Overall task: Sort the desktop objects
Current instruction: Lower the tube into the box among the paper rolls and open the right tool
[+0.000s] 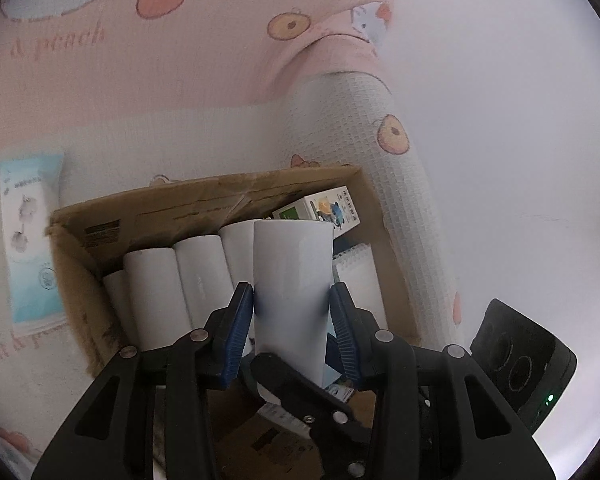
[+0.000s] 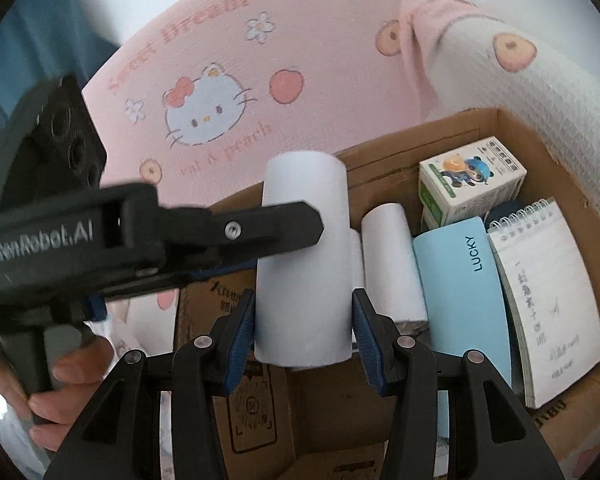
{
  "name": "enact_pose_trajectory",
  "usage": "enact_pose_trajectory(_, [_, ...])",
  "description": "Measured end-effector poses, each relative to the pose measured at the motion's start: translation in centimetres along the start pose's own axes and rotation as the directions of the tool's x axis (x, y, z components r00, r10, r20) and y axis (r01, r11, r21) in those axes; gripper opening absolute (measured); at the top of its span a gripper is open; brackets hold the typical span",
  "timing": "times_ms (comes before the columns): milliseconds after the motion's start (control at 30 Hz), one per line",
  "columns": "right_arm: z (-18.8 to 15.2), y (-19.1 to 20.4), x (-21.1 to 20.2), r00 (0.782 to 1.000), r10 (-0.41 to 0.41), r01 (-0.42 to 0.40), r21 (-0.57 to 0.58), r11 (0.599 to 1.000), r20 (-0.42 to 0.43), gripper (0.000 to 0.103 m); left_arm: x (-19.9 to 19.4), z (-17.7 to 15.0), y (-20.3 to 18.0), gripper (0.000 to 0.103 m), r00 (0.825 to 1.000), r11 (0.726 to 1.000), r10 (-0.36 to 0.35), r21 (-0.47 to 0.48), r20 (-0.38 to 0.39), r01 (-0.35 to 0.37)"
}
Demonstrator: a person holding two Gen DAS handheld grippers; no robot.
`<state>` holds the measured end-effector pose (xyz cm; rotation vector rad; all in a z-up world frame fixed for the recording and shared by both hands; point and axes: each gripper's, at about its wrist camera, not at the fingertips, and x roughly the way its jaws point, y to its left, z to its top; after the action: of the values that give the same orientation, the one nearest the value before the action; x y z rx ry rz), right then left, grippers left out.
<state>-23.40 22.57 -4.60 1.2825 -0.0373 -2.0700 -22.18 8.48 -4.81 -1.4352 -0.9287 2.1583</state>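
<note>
Both tongs hold white paper rolls over the cardboard box (image 2: 512, 128). Left tongs (image 1: 292, 320) clamp a white roll (image 1: 292, 264), pads pressed on both its sides. Right tongs (image 2: 304, 332) bracket another white roll (image 2: 304, 264), about roll-width apart. Inside the box: more rolls (image 1: 156, 292), blue LUCKY case (image 2: 460, 292), spiral notepad (image 2: 548, 300), figure carton (image 2: 472, 184).

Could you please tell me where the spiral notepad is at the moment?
In the right wrist view, the spiral notepad lies at the right end of the cardboard box, beside the light blue case and below the small cartoon carton.
</note>
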Motion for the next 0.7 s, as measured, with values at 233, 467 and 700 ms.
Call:
enact_pose_trajectory(233, [1.6, -1.4, 2.2, 0.998, 0.004, -0.001, 0.041, 0.999, -0.064, 0.045, 2.0, 0.5, 0.5, 0.044, 0.997, 0.997, 0.071, -0.01, -0.007, -0.071])
enact_pose_trajectory(467, [2.6, -3.5, 5.1, 0.992, -0.064, 0.07, 0.052, 0.996, -0.11, 0.045, 2.8, 0.6, 0.8, 0.04, 0.994, 0.994, 0.107, 0.001, 0.002, -0.107])
enact_pose_trajectory(700, [3.1, -4.2, 5.0, 0.992, -0.064, 0.07, 0.049, 0.996, -0.112, 0.045, 2.7, 0.4, 0.3, 0.038, 0.988, 0.987, 0.154, 0.032, 0.016, -0.155])
